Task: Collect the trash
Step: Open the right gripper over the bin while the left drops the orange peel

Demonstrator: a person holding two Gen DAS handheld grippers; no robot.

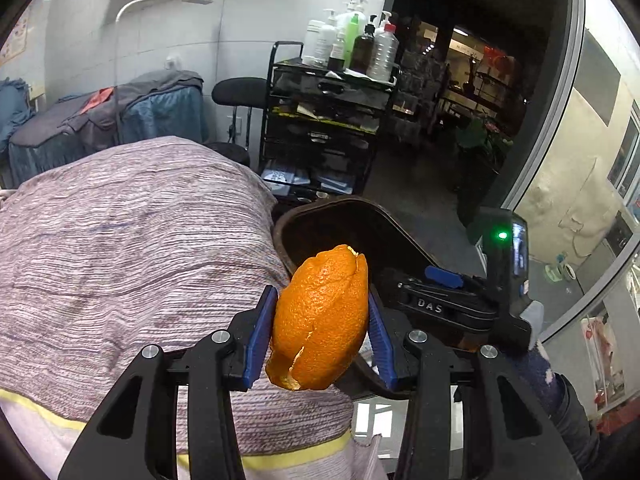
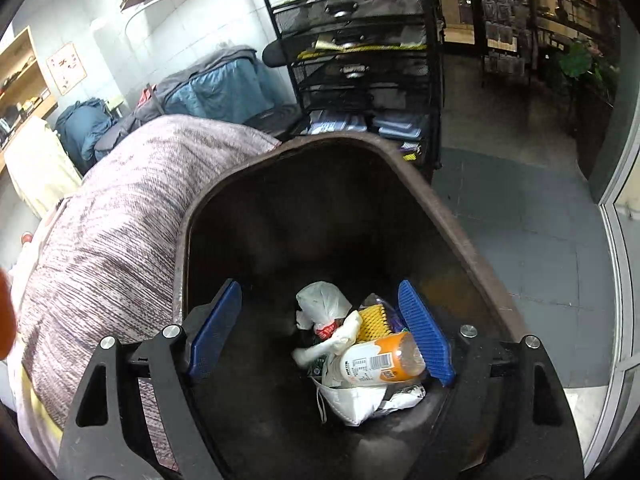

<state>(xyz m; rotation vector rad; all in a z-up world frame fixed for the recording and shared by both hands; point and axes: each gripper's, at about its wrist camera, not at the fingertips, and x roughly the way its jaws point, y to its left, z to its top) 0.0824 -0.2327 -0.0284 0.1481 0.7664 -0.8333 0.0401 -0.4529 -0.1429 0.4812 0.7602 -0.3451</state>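
Clamping an orange peel [image 1: 320, 320] between its blue pads, the left gripper [image 1: 322, 334] holds the scrap above the edge of a striped blanket [image 1: 132, 232], with the dark brown bin [image 1: 320, 220] just ahead and to its right, apparently so the peel can go in next. In the left wrist view the right gripper [image 1: 460, 308] sits over the bin's near rim. Seen from its own camera, the right gripper [image 2: 320, 332] hangs inside the bin [image 2: 452, 220] with jaws spread wide and nothing pressed between them; an orange-capped plastic bottle [image 2: 380, 360] lies below among a white bag [image 2: 324, 300], yellow foam netting [image 2: 372, 320] and a face mask [image 2: 352, 400], likely just dropped.
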